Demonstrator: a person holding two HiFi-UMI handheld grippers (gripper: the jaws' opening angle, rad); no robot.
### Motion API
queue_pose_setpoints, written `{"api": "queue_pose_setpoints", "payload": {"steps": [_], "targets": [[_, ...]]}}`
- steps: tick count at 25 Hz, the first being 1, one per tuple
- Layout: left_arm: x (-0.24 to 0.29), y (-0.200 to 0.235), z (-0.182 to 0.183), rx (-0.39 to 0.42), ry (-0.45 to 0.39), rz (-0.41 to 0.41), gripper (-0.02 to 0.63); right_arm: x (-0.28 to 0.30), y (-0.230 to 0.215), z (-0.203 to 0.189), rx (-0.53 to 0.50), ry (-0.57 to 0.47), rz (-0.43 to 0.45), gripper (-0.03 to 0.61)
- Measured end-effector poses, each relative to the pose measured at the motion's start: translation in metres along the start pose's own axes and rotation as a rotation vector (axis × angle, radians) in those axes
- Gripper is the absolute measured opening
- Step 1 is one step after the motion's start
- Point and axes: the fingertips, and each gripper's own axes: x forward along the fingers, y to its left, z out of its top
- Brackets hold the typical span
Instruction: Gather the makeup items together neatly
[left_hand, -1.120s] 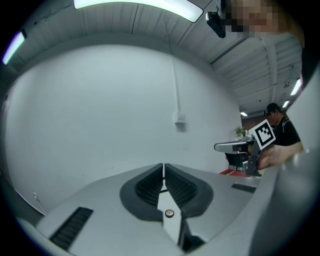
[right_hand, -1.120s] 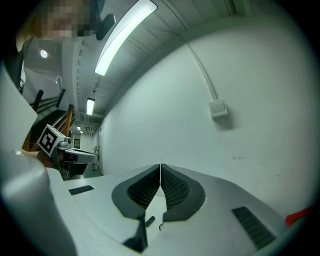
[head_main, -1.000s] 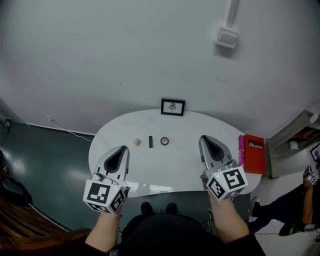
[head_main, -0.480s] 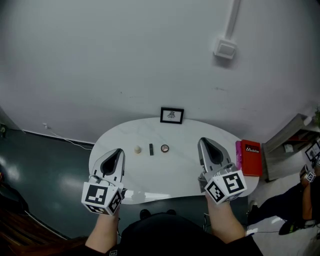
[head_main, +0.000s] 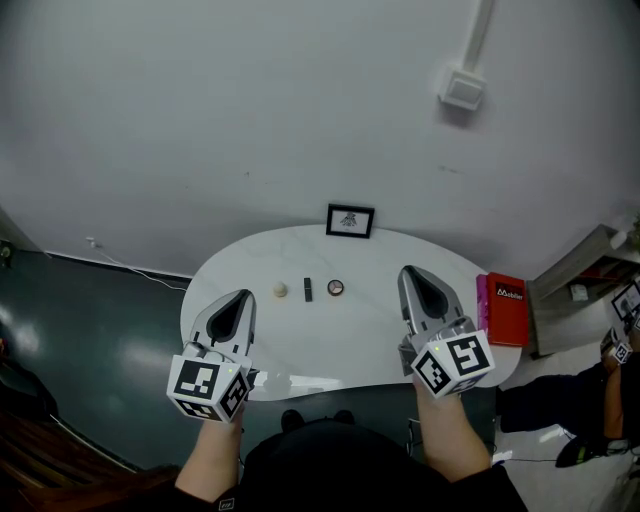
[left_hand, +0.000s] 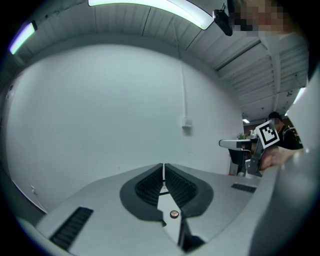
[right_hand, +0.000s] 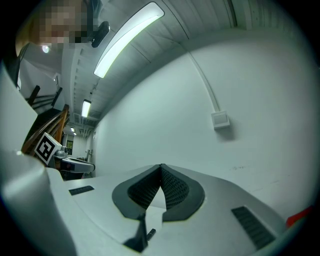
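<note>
Farther back, three makeup items (head_main: 308, 289) were lined on the table (head_main: 360, 325) between the left gripper (head_main: 243, 298) and right gripper (head_main: 410, 273), both closed empty. They were caught by the head view alone.

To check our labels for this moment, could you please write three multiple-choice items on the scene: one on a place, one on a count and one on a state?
1. Where does the framed picture stand on the white table?
A. at its far edge, by the wall
B. at its near edge, between the grippers
C. lying flat in the middle

2. How many small things lie in the row in front of it?
A. two
B. three
C. five

3. How do the left gripper and the right gripper stand?
A. both shut, nothing held
B. both wide open
C. each shut on an item

Answers:
1. A, it stands at the rim nearest the wall.
2. B, a cream ball, a dark stick and a round compact.
3. A, each gripper view shows the jaws together with nothing between.
</note>
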Motion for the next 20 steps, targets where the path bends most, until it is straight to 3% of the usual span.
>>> {"api": "queue_pose_setpoints", "payload": {"steps": [20], "targets": [[-0.005,-0.005,-0.013,-0.003,0.028,0.012,0.023,-0.010,0.002,-0.007,-0.009,0.028,0.007,0.034]]}}
